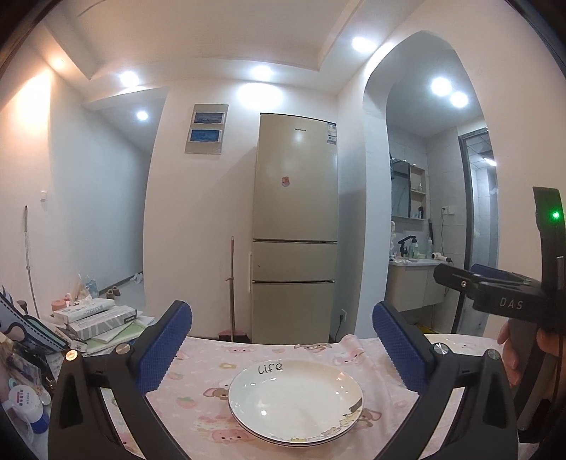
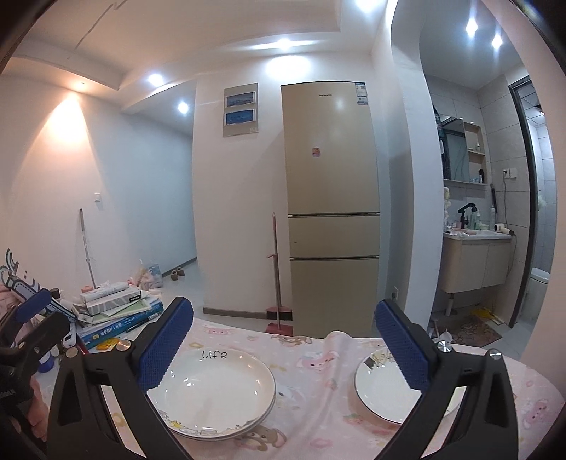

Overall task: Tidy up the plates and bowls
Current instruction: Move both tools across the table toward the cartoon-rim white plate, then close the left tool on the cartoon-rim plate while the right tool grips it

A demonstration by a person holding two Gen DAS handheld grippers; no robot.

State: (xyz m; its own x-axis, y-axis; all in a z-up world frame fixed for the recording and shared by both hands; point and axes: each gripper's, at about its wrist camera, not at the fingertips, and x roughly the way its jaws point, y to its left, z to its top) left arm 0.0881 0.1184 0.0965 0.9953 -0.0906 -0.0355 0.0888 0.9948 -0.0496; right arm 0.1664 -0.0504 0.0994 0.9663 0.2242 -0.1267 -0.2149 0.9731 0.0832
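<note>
You are holding both hand-held grippers spread and empty: the left hand-held gripper (image 1: 282, 348) is hovering above the stacked "life" plates (image 1: 295, 401), the right hand-held gripper (image 2: 284, 348) between them and the dark-rimmed plate (image 2: 383, 389) on the surface (image 2: 311, 407).

White walls (image 1: 106, 184) and a stepped ceiling (image 1: 212, 32) carry round recessed spotlights (image 1: 261, 72), lit. A tall beige three-door fridge (image 2: 330, 198) stands against the far wall, with a framed pair of blue pictures (image 2: 240, 109) hung to its left and a broom (image 2: 277, 283) leaning beside it. At the right an arched opening (image 1: 421, 39) leads to a tiled washroom with a basin cabinet (image 2: 474, 262) and mirror (image 2: 454, 148). The counter wears a pink cartoon-print cloth (image 2: 311, 410) (books (image 2: 116, 311) stacked at its left end). The corridor floor (image 2: 184, 283) is pale.
</note>
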